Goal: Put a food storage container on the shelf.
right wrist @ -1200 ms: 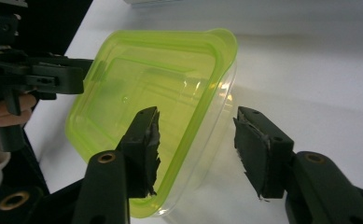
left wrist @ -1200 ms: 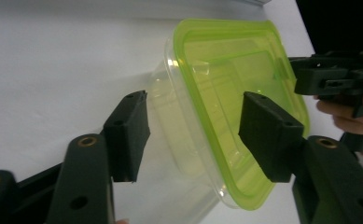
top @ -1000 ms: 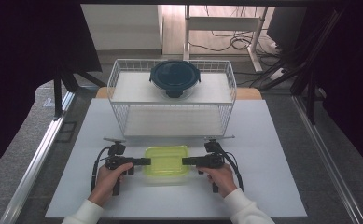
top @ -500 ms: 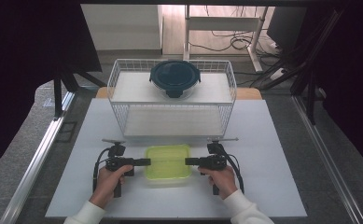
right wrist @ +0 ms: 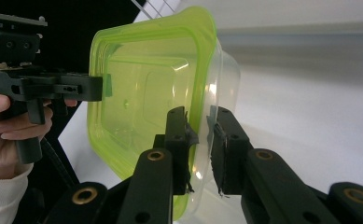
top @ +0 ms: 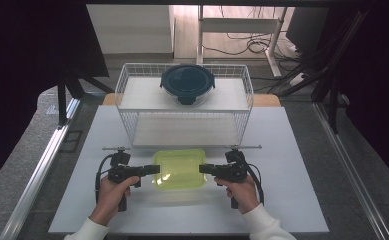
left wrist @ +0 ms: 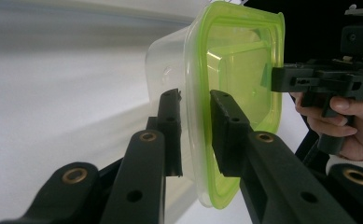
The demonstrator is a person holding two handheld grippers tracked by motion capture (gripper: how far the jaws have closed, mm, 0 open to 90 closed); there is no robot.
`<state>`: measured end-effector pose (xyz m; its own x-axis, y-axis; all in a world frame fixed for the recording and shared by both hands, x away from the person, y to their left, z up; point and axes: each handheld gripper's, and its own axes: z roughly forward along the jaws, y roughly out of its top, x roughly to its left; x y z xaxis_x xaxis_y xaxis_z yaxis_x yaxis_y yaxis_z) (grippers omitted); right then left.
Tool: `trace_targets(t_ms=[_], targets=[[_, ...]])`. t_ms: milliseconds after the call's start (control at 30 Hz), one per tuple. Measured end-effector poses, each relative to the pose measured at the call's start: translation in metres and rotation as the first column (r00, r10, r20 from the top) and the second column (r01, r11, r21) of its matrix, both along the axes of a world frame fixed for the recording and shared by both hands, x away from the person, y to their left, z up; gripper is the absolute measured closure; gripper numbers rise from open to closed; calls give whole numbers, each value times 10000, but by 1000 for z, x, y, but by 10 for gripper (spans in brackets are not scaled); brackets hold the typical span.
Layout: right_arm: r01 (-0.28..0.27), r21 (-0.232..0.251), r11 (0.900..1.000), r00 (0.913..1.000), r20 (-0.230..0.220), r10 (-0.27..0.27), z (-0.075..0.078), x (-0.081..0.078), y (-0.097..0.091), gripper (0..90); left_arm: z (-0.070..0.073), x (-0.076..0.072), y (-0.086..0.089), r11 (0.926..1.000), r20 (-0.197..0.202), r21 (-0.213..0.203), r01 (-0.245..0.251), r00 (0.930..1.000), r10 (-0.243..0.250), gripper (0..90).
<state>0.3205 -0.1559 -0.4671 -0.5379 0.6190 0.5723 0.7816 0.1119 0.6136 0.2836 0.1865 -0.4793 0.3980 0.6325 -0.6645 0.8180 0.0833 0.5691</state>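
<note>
**Two grippers clamp a lidded green container from both sides**

At six o'clock in the high view, a person's two sleeved forearms reach onto a white table (top: 292,150). Each hand holds a black gripper, and both point inward toward each other. The left gripper (top: 154,169) sits at about seven o'clock, the right gripper (top: 203,168) at about five o'clock.

Between them lies a clear container with a lime-green lid (top: 180,168), near the table's front centre. The left gripper's jaws have just been closing and now pinch the lid's rim on the container's left edge; in the left gripper view the rim (left wrist: 195,140) sits tight between the two black jaws. The right gripper's jaws have also just been closing and now grip the rim on the opposite edge, seen pressed between the jaws in the right gripper view (right wrist: 200,135).

Farther back, toward twelve o'clock, stands a white wire rack (top: 184,127). On its top shelf rests a round dark-blue lidded container (top: 187,82). Beyond the table lie floor cables and dark curtains.
</note>
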Motion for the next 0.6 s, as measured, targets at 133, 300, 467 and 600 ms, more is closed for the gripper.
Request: trace_targets(t_ms=[133, 300, 467, 600], targets=[[-81, 94, 9999, 9996, 258, 78, 8, -3, -1, 771, 9, -3, 1, 10000, 265, 18, 45, 9996, -45, 750], [-148, 202, 9997, 9985, 535, 137, 15, -8, -1, 773, 19, -8, 1, 9999, 610, 89, 138, 9980, -144, 750], [-229, 194, 9995, 9961, 861, 211, 25, -11, -2, 775, 27, -10, 1, 9996, 873, 212, 172, 9960, -190, 752], [-317, 267, 9991, 9932, 1128, 285, 34, -10, -3, 775, 34, -8, 2, 9997, 1046, 95, 236, 9942, -245, 752]])
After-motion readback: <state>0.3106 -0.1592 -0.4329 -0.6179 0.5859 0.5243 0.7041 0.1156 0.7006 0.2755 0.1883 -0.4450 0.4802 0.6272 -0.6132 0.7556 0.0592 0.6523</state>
